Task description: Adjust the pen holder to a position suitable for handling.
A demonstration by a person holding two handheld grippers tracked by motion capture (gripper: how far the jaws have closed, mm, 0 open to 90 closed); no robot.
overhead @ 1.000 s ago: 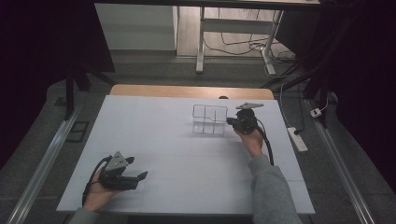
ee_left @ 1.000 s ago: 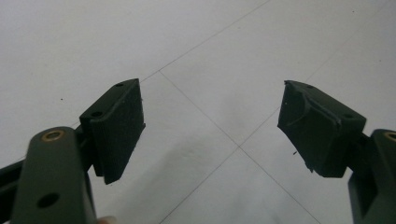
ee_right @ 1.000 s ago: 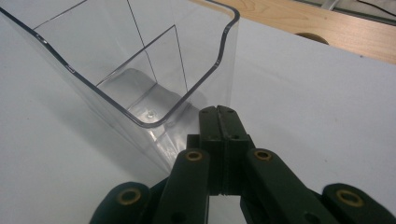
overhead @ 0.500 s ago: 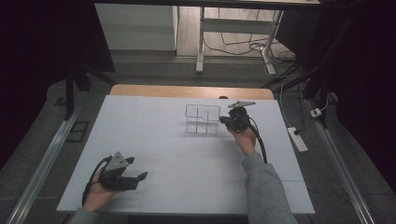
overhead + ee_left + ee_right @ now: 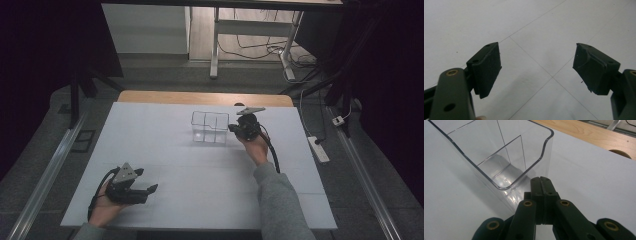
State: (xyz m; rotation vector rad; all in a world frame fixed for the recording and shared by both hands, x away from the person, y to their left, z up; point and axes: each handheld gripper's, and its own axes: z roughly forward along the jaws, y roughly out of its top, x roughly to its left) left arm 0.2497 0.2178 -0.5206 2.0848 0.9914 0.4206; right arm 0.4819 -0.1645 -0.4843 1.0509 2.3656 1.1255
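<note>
1 clear bin [image 5: 210,127] shifted left

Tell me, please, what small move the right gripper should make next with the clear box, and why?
Probably keep nudging sideways. The right gripper has its fingers shut with nothing between them, pressed against the end wall of the clear divided box, so it seems to be pushing it across the white table. The left gripper lies open near the front edge, far from it.

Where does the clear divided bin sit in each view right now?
High view: clear divided bin at table centre, just left of the right gripper.
Right gripper view: upper left, against the shut fingers.
Left gripper view: not in it.
Shared landmark: white table sheet.
</note>
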